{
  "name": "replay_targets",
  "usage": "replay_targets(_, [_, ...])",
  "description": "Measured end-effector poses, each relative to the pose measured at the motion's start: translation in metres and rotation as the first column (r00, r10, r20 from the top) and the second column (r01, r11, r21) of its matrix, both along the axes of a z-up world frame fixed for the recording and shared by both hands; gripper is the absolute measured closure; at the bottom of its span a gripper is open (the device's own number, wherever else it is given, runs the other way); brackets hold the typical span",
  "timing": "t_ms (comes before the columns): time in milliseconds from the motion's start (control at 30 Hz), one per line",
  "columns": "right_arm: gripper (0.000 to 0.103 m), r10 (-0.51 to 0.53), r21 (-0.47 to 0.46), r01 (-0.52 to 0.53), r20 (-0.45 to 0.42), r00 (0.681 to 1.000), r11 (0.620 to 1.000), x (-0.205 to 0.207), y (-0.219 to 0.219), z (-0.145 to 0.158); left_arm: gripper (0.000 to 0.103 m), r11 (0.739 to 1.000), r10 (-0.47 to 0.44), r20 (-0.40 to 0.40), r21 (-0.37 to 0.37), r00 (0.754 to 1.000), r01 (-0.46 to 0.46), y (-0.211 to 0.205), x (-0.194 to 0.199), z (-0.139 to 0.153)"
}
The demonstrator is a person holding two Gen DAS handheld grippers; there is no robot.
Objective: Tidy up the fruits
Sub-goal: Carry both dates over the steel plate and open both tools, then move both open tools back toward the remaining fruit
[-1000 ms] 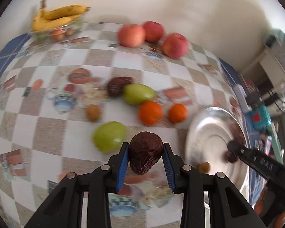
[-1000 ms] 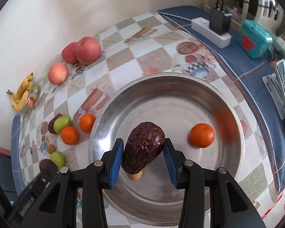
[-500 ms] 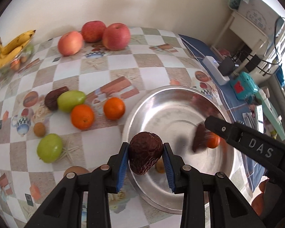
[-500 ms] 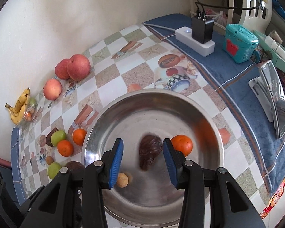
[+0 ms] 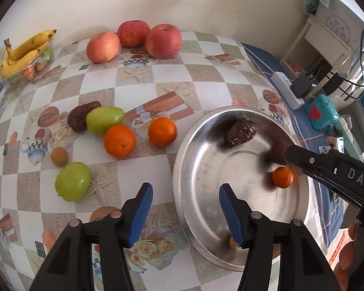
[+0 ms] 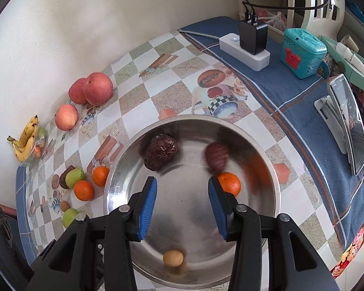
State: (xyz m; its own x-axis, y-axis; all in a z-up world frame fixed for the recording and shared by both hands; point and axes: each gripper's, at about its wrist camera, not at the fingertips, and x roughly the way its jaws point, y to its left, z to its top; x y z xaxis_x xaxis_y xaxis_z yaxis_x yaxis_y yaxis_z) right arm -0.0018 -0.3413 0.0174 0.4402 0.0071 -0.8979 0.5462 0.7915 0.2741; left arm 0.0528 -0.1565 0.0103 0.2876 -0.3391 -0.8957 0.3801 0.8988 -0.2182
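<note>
A bunch of bananas [image 5: 24, 53] sits at the table's far left corner against the wall, with three red apples [image 5: 136, 41] lined along the far edge to its right. Toward the middle of the checked tablecloth [image 5: 157, 77] lie a wrinkled dark fruit [image 5: 81, 117] touching a green fruit [image 5: 104, 120], two oranges [image 5: 120, 141] just beside them, a small brown fruit [image 5: 59, 156] and a second green fruit [image 5: 72, 181] nearer the front edge. The left gripper [image 5: 185, 208] hangs released and empty over the near-left rim of the steel bowl [image 5: 189, 208], its blue pads spread wide. Inside the bowl, a dark wrinkled fruit [image 6: 160, 151] rests against the far-left wall, a second dark fruit [image 6: 216, 156] lies blurred to its right, a small orange [image 6: 229, 184] sits just beside that one, and a small tan fruit [image 6: 173, 257] lies near the front wall. The right gripper [image 6: 182, 208] is likewise released and empty, poised above the bowl's centre with its pads apart. On the blue cloth at the table's right edge stand a white power strip [image 6: 245, 53] with a black charger, a teal box [image 6: 302, 53] and a propped phone [image 6: 349, 121].
</note>
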Motion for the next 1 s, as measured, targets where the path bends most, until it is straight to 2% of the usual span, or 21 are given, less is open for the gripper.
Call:
replay_targets(133, [0.058, 0.019, 0.004, -0.019, -0.006, 1.000, 1.000, 0.003, 0.004, -0.003, 0.035, 0.999, 0.049, -0.017, -0.002, 0.999, -0.049, 0.012, 0.005, -0.002])
replay_targets(233, [0.056, 0.038, 0.005, -0.038, -0.001, 0.999, 0.999, 0.004, 0.007, -0.004, 0.025, 0.996, 0.088, -0.038, 0.004, 0.995, -0.088, 0.023, 0.008, -0.006])
replay_targets(300, [0.050, 0.059, 0.001, -0.059, 0.005, 0.998, 0.998, 0.006, 0.011, -0.004, 0.019, 0.993, 0.119, -0.041, 0.017, 0.992, -0.119, 0.032, 0.010, -0.007])
replay_targets(433, [0.050, 0.111, -0.001, -0.111, 0.009, 0.994, 0.994, 0.011, 0.021, -0.005, 0.011, 0.980, 0.194, -0.035, 0.037, 0.980, -0.193, 0.053, 0.015, -0.008])
replay_targets(467, [0.049, 0.126, -0.002, -0.126, 0.006, 0.992, 0.992, 0.012, 0.023, -0.006, 0.005, 0.976, 0.216, -0.034, 0.037, 0.976, -0.215, 0.059, 0.017, -0.008])
replay_targets(500, [0.048, 0.138, -0.003, -0.138, 0.002, 0.990, 0.990, 0.013, 0.026, -0.007, 0.000, 0.970, 0.244, -0.034, 0.035, 0.969, -0.243, 0.067, 0.018, -0.009])
replay_targets(533, [0.044, 0.148, -0.002, -0.148, -0.002, 0.989, 0.989, 0.014, 0.029, -0.008, 0.000, 0.962, 0.272, -0.034, 0.033, 0.962, -0.271, 0.076, 0.020, -0.009])
replay_targets(567, [0.035, 0.156, -0.002, -0.156, -0.005, 0.988, 0.988, 0.015, 0.031, -0.009, 0.000, 0.956, 0.294, -0.035, 0.031, 0.955, -0.293, 0.082, 0.021, -0.010])
replay_targets(700, [0.034, 0.198, -0.018, -0.198, -0.010, 0.980, 0.980, 0.019, 0.042, -0.010, 0.000, 0.917, 0.398, -0.046, 0.036, 0.916, -0.396, 0.114, 0.026, -0.013])
replay_targets(833, [0.032, 0.236, -0.035, -0.237, -0.014, 0.972, 0.971, 0.023, 0.052, -0.011, 0.000, 0.871, 0.489, -0.024, 0.058, 0.872, -0.487, 0.142, 0.028, -0.014])
replay_targets(900, [0.014, 0.251, -0.033, -0.251, -0.014, 0.968, 0.967, 0.025, 0.056, -0.012, 0.000, 0.852, 0.521, -0.021, 0.071, 0.853, -0.519, 0.153, 0.028, -0.015])
replay_targets(1000, [0.014, 0.259, -0.049, -0.260, -0.021, 0.966, 0.964, 0.027, 0.060, -0.012, 0.000, 0.832, 0.552, -0.023, 0.089, 0.834, -0.548, 0.166, 0.029, -0.019])
